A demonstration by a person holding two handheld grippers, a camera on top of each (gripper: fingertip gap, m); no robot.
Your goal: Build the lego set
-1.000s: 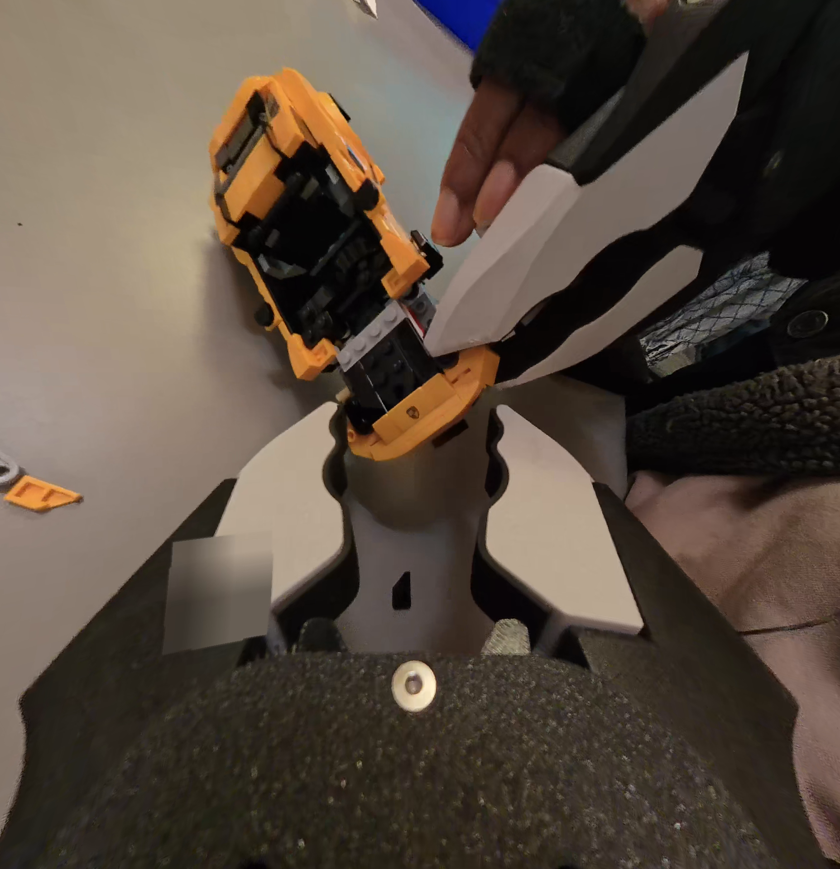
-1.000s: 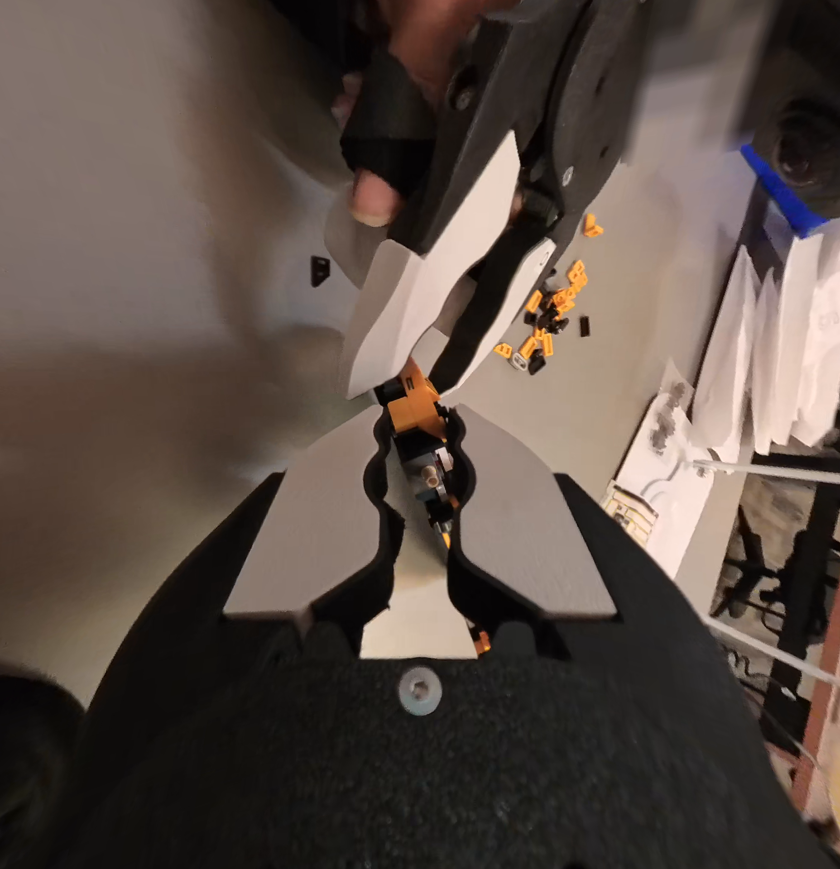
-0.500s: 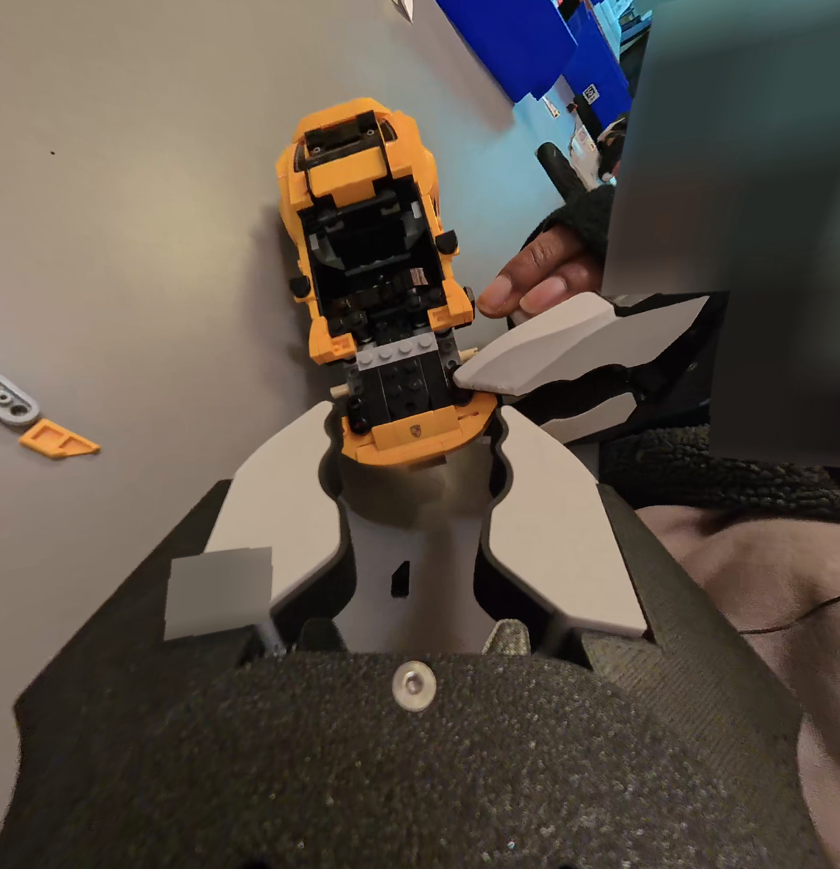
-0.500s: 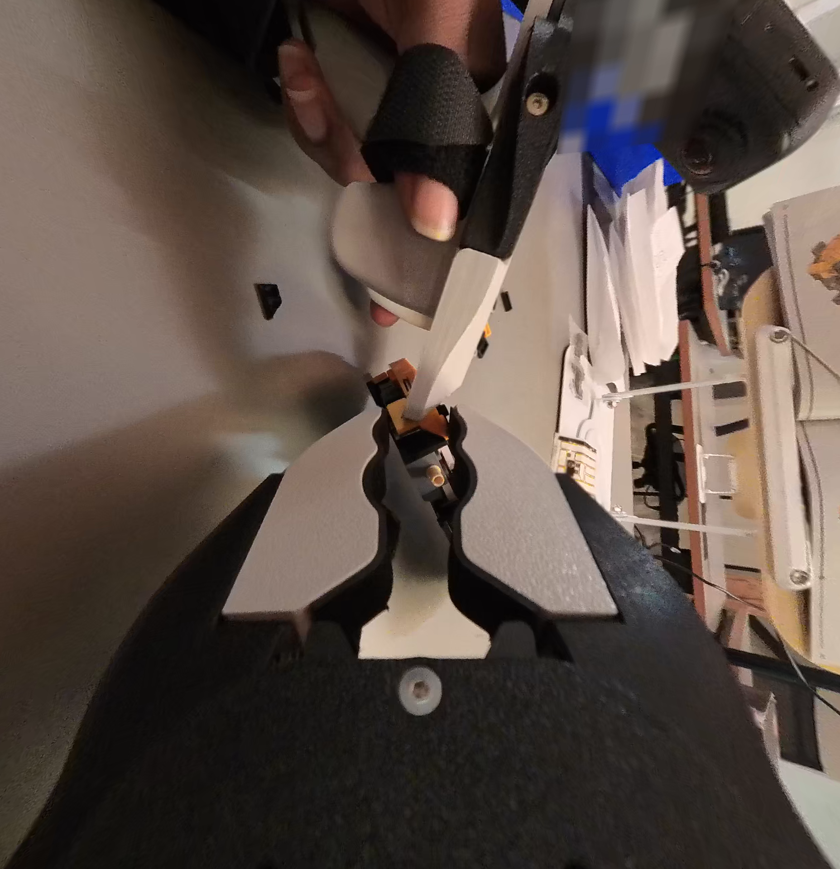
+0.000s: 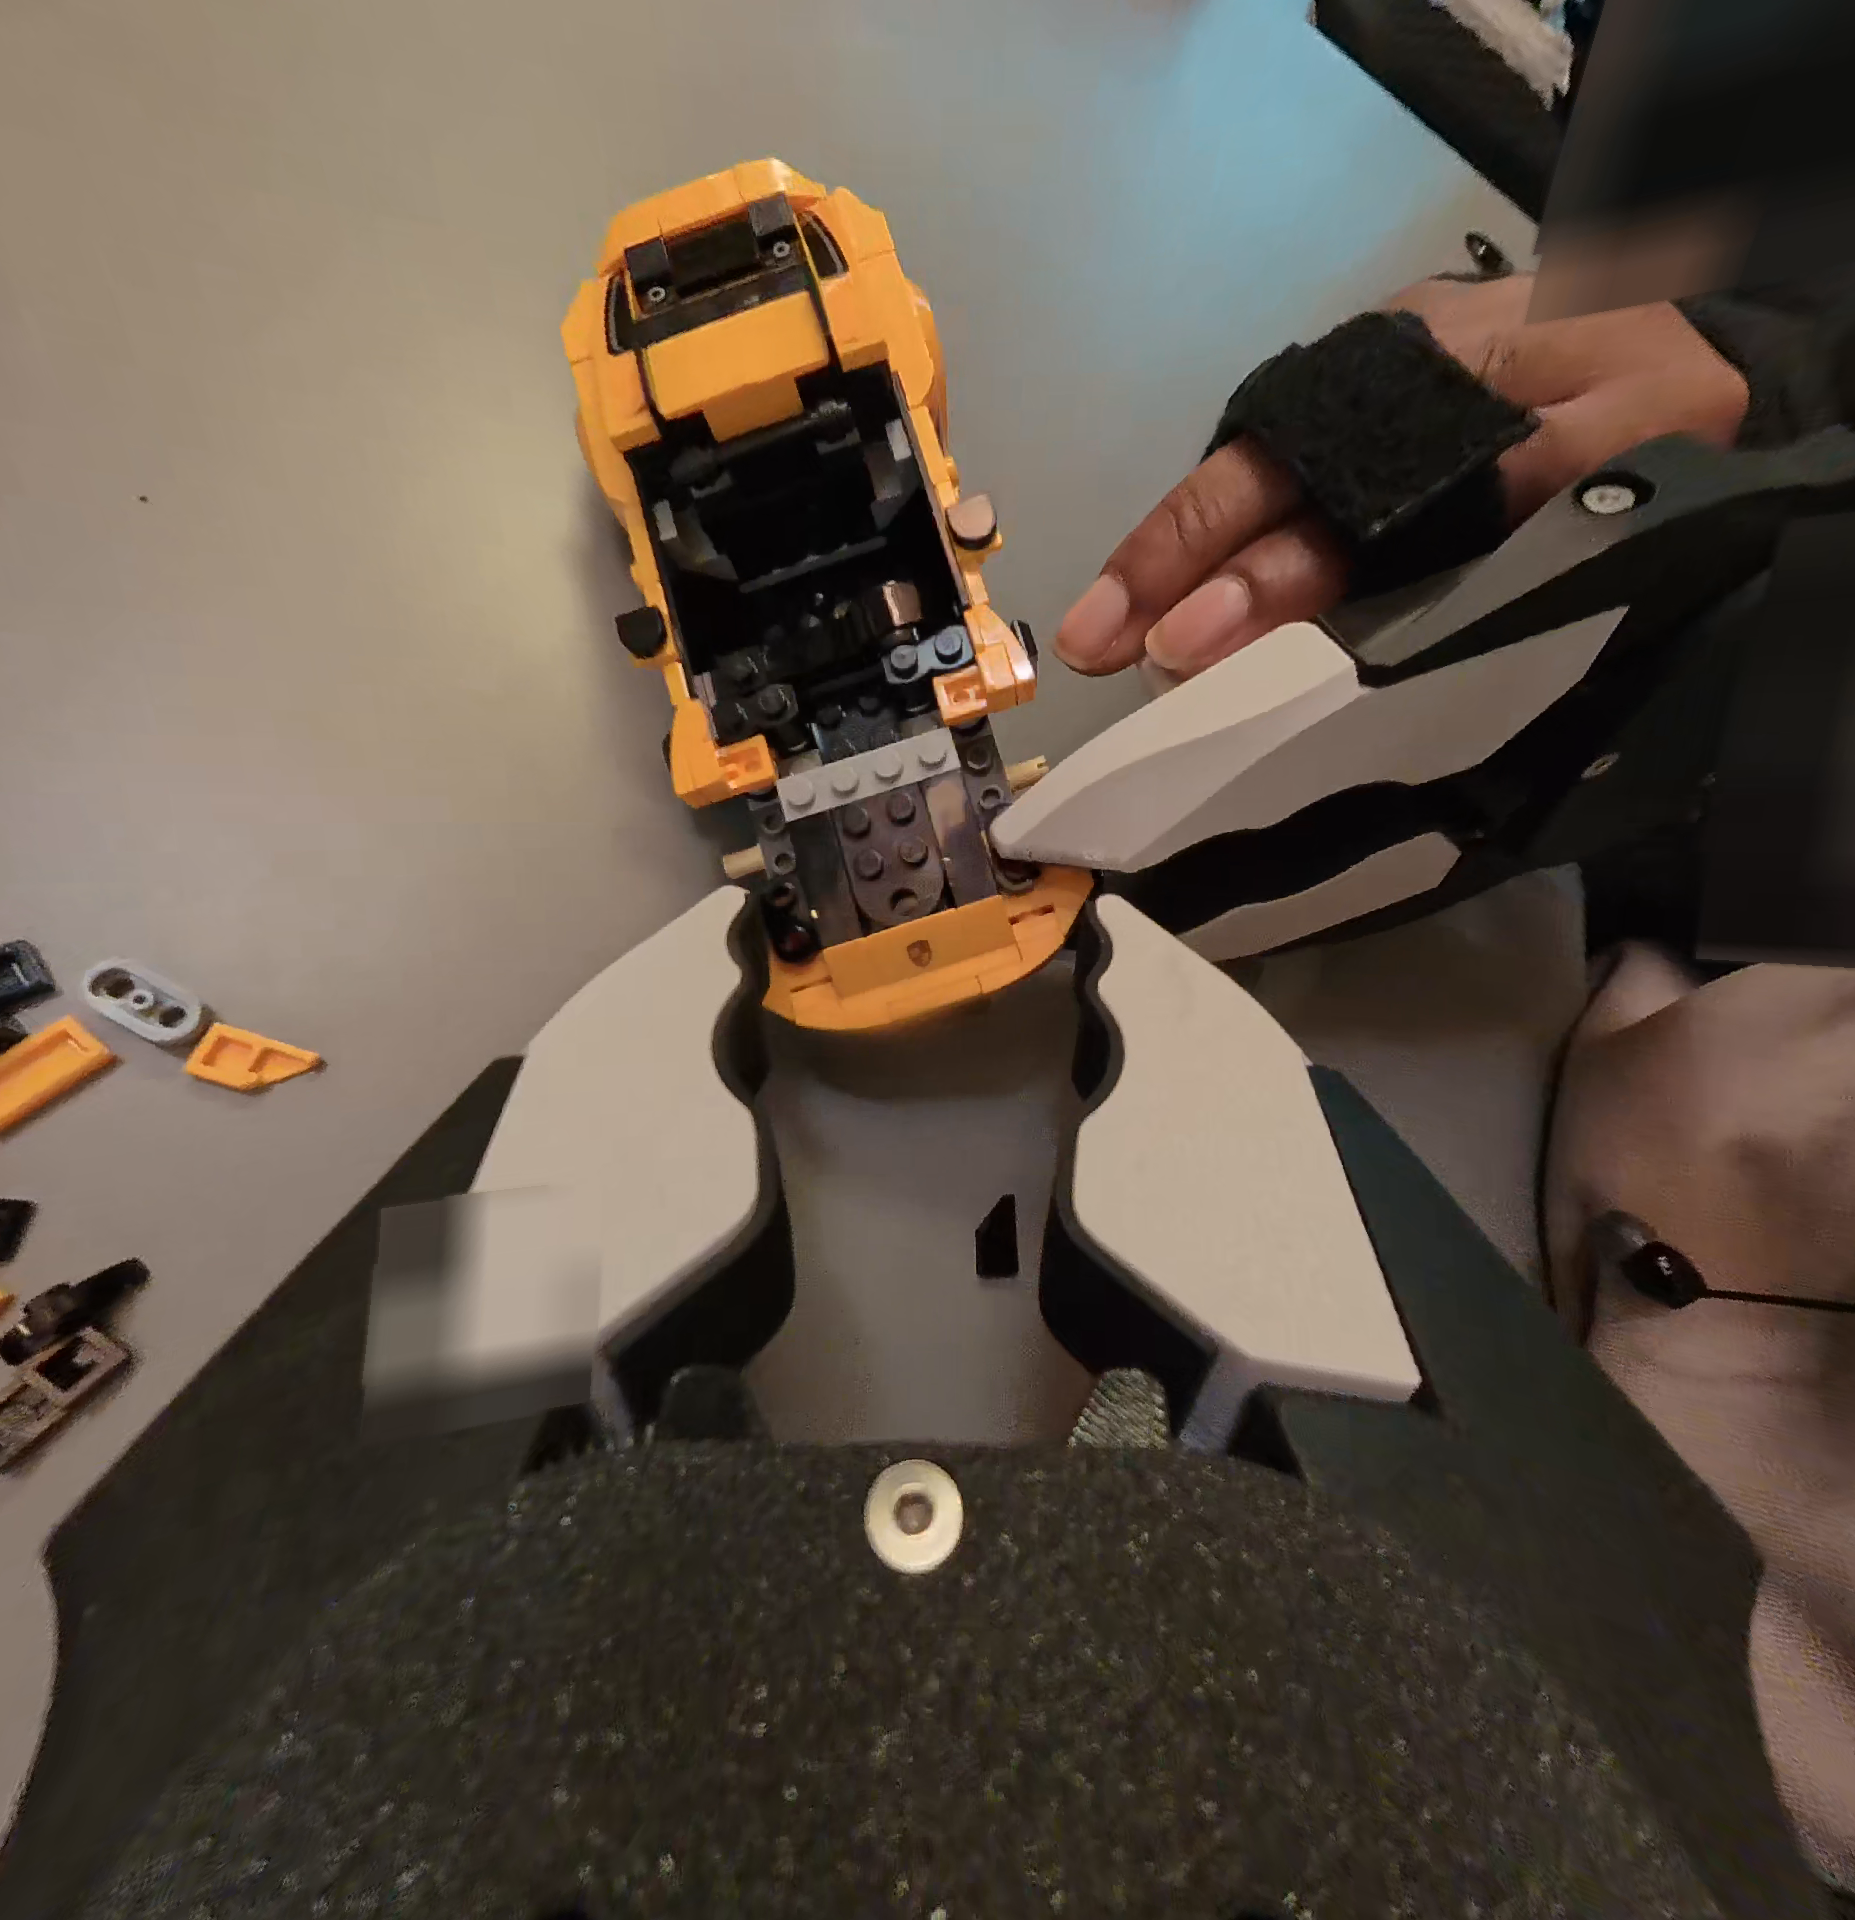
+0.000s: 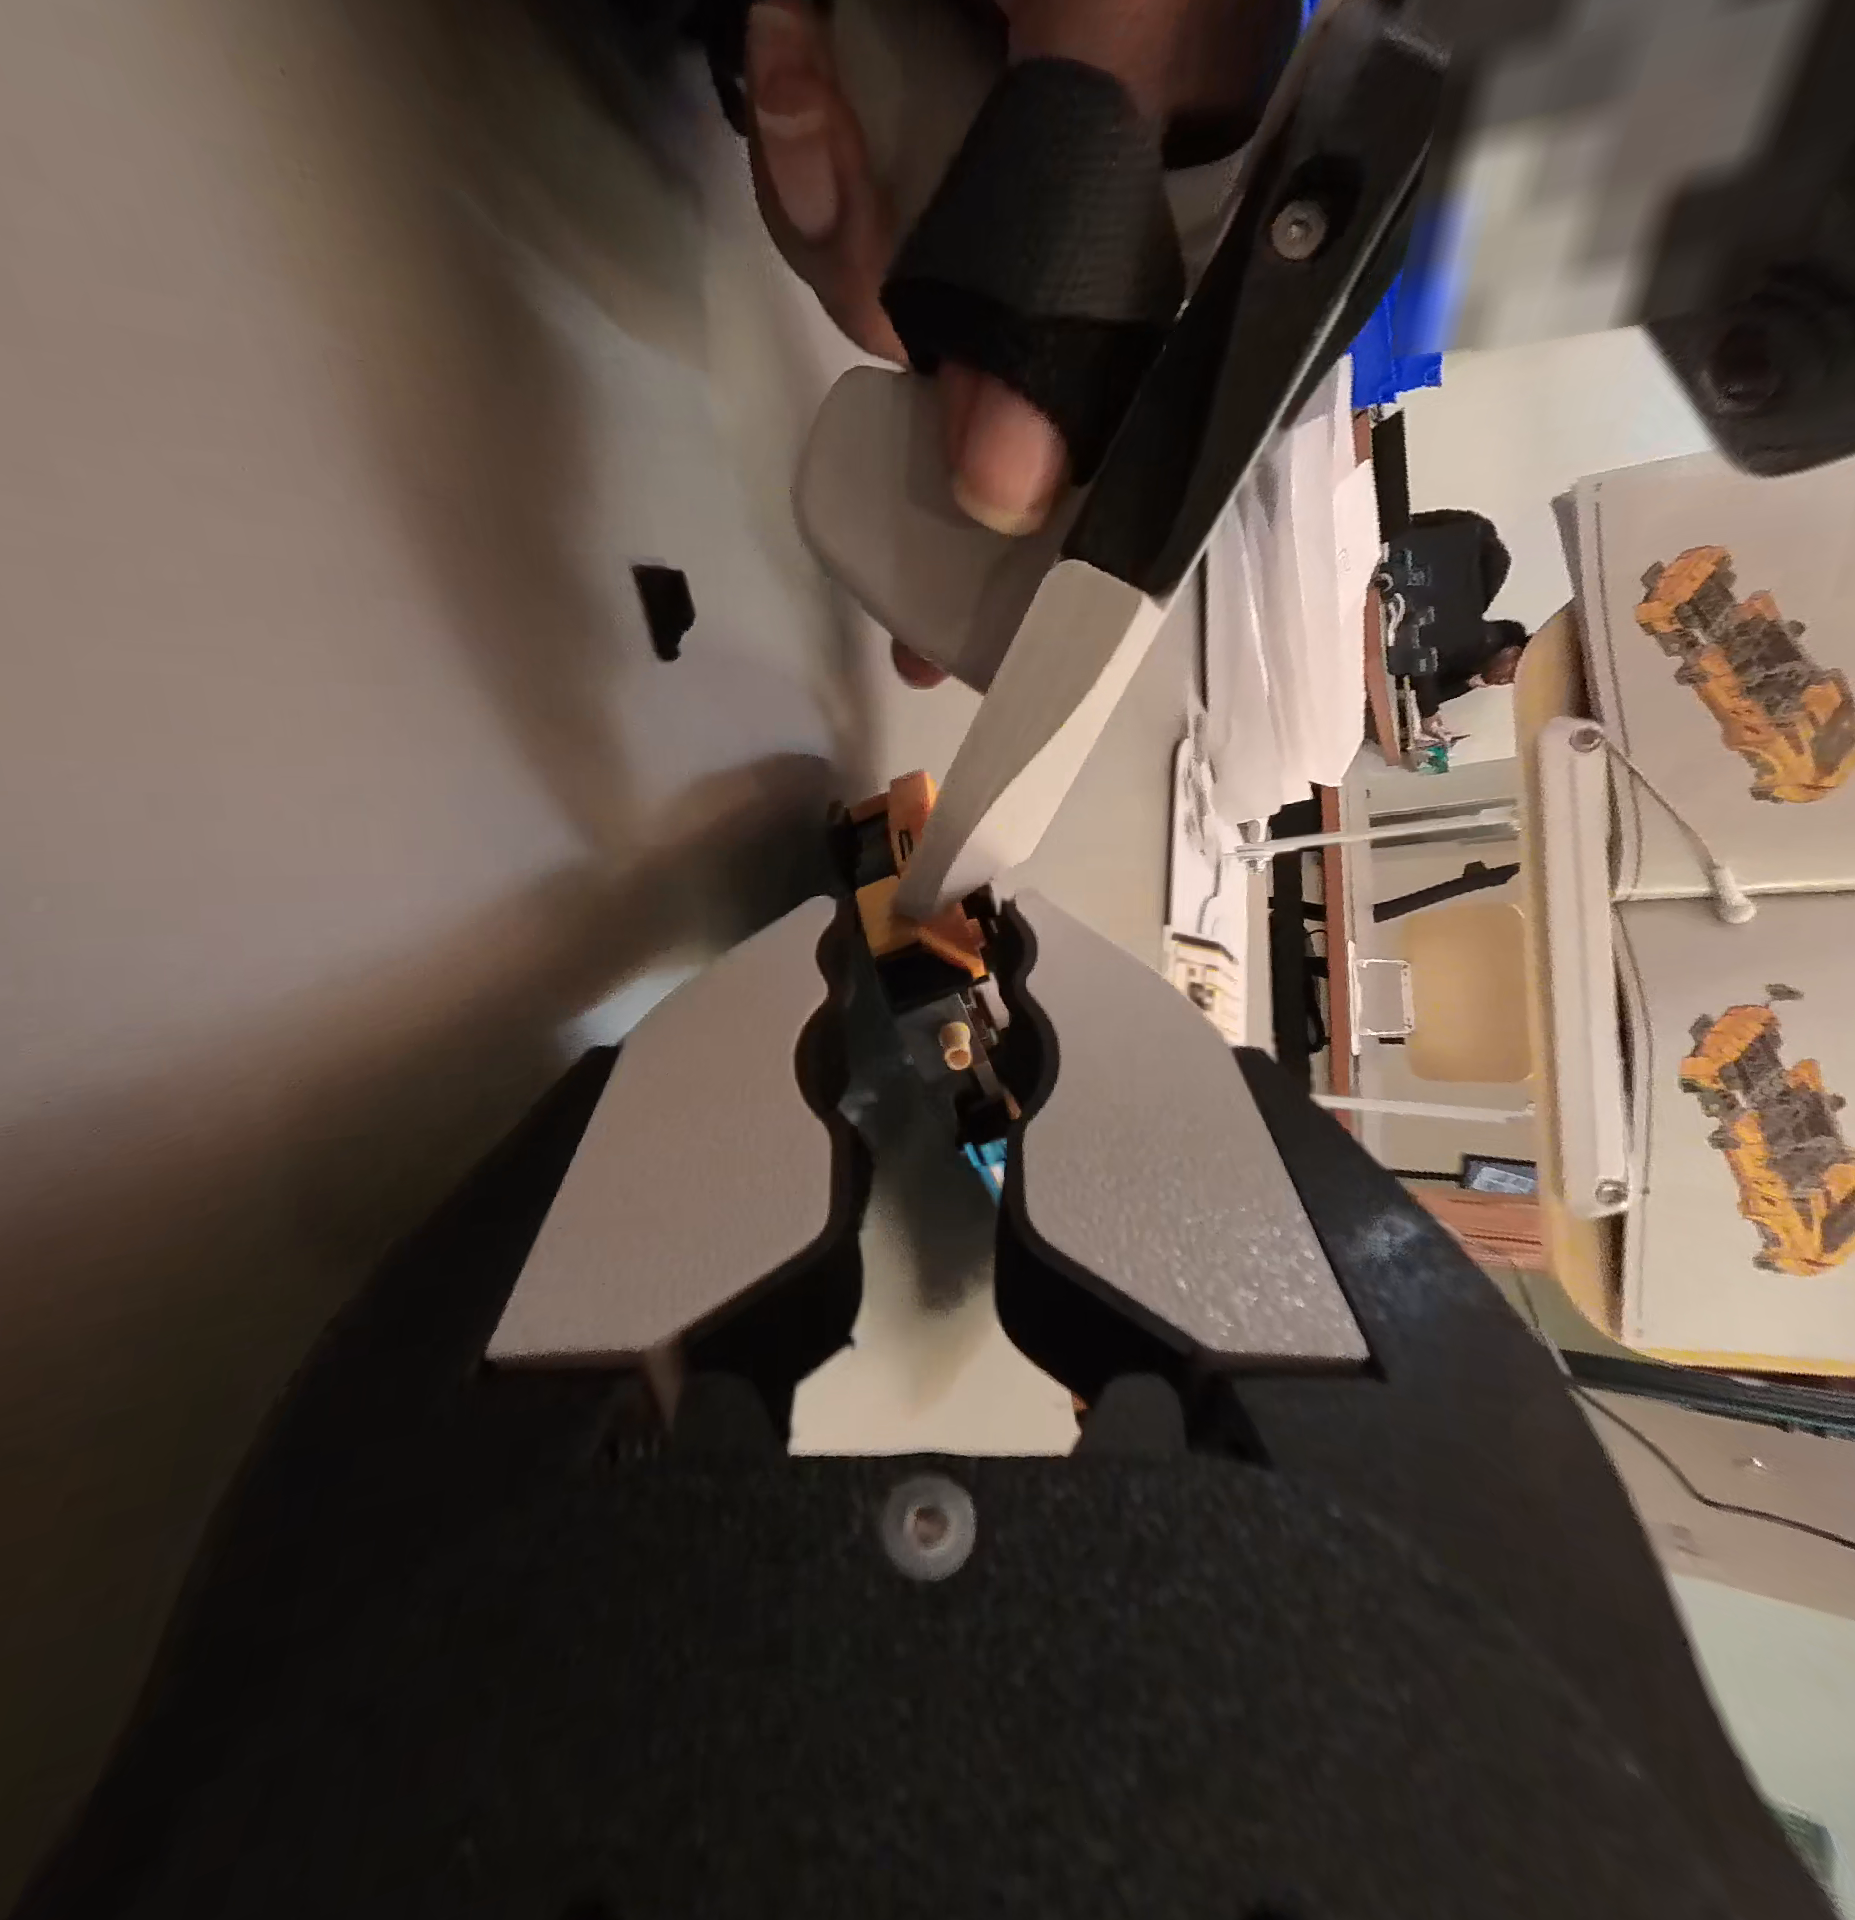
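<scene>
An orange and black lego car (image 5: pixel 757 343) with an open cockpit lies on the grey table (image 5: pixel 279 520), nose toward me. My left gripper (image 5: pixel 918 914) is shut on the car's orange front bumper (image 5: pixel 902 961). My right gripper (image 5: pixel 1048 873) comes in from the right and pinches the car's front right corner from above and below. In the right wrist view the right gripper (image 6: pixel 928 925) is shut on the car's front (image 6: pixel 923 935), and one finger of the left gripper (image 6: pixel 1006 748) reaches down onto it from above.
Loose orange pieces (image 5: pixel 253 1055), a grey piece (image 5: pixel 138 1000) and black pieces (image 5: pixel 50 1371) lie at the left of the table. A small black piece (image 6: pixel 663 608) lies apart. An instruction booklet (image 6: pixel 1733 883) stands to the right. The person's lap (image 5: pixel 1681 1247) is close by. The grippers are tip to tip, or close to it. The small black piece (image 6: pixel 663 608) is about 6 centimeters from both grippers' fingertips.
The car has swung from tilted left to pointing straight at my left gripper. Both grippers stay shut on its front. More loose pieces have come into view at the left.
</scene>
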